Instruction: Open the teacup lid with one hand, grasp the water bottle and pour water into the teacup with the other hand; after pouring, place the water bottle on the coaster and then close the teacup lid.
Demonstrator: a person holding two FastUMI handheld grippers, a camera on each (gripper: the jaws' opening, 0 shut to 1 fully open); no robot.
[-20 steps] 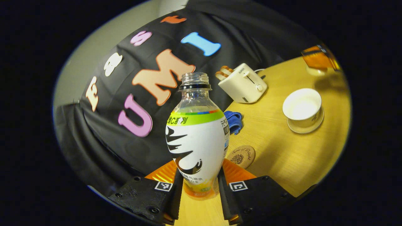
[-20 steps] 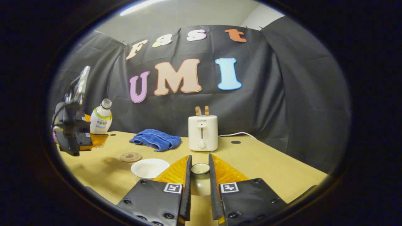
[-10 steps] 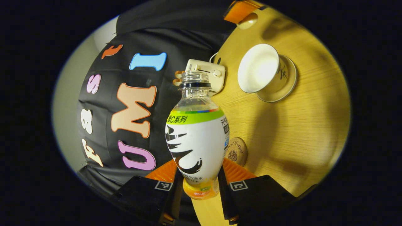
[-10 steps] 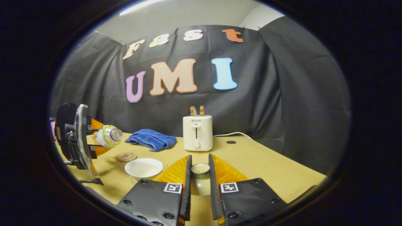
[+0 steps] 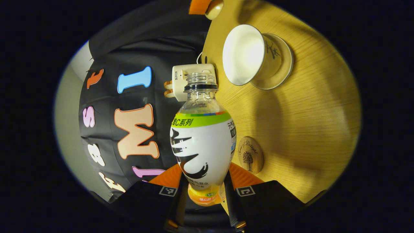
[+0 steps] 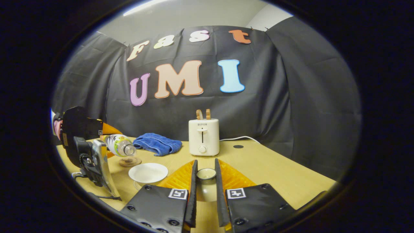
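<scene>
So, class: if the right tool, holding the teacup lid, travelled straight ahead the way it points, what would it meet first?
Most likely the white two-slot toaster, which stands directly beyond the right tool and the small white teacup lid it grips. The wooden table between them looks free, though depth is hard to judge here.

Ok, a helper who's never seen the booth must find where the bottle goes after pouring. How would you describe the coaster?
Start at the white toaster at the back of the wooden table. Left of it lies a blue towel; in front of that lies the coaster, a small flat wooden disc with a tree engraving, unlike the white teacup nearby.
</scene>
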